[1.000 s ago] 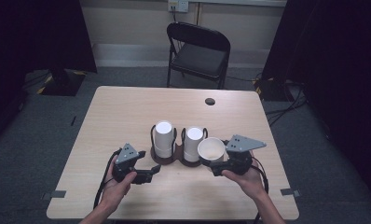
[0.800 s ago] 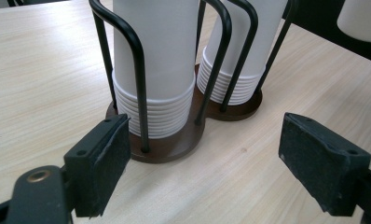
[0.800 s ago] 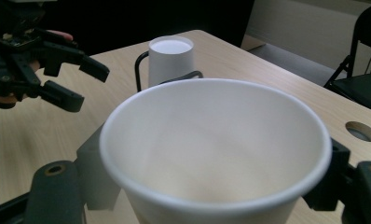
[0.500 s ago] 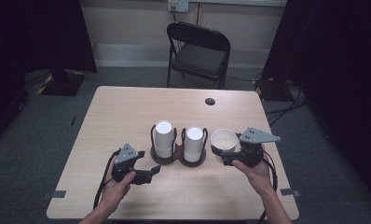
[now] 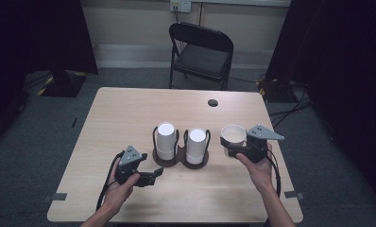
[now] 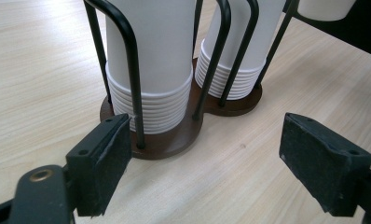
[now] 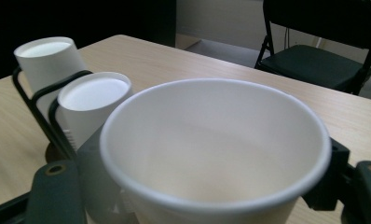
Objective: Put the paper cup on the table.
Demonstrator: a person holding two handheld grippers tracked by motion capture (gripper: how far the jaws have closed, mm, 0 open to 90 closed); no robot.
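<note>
Paper cup (image 5: 233, 137): upright in right claw (image 5: 229, 152), just right of cup rack (image 5: 179, 160); keep level, grip light. Left claw (image 5: 154, 176): wide, empty, nr rack base.

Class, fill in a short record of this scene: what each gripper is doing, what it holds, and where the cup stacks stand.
Right gripper: shut on paper cup, mouth up, right of the holder
Left gripper: open, holds nothing, jaws toward the holder's base
Holder: wire, on brown base, two upside-down cup stacks
Table: light wood

No text, label or number is legible.
</note>
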